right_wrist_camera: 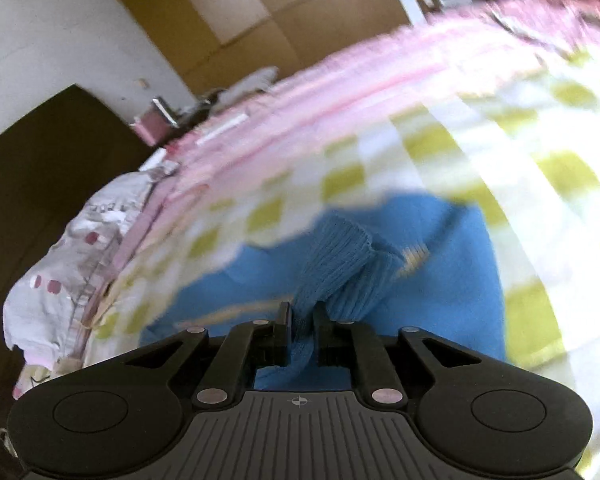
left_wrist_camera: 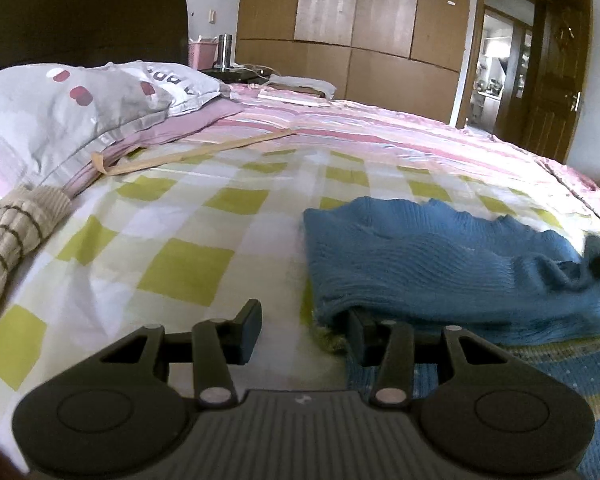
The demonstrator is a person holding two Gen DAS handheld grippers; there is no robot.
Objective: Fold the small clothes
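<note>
— Grippers first: how do they stand?

— Right gripper [right_wrist_camera: 301,316] is tilted downward over the bed [left_wrist_camera: 188,216] and rolled to one side, so the room leans in its view. Its jaws are narrow, with a ribbed fold of the blue sweater [right_wrist_camera: 340,268] running up between them; the pads [right_wrist_camera: 285,320] look to be against the knit on both sides. That view is smeared with blur.

— And the left?

— Left gripper [left_wrist_camera: 304,328] also points down at a slant, low over the checked sheet. Its jaws stand roughly half apart. The left finger [left_wrist_camera: 249,330] is bare over the sheet; the right finger is tucked under the near edge of the sweater, so the cloth drapes over it. No pinch shows there.

— Where does the sweater lie?

— Ahead and to the right of the left gripper, spread on the sheet. For the right gripper it lies directly ahead and below, with the held fold rising from it.

— Anything else around?

— Far ahead and left of the left gripper, a grey pillow [left_wrist_camera: 72,108]; close on its left, a striped beige knit [left_wrist_camera: 12,236]; beyond the bed, a wooden wardrobe [left_wrist_camera: 360,12].
</note>
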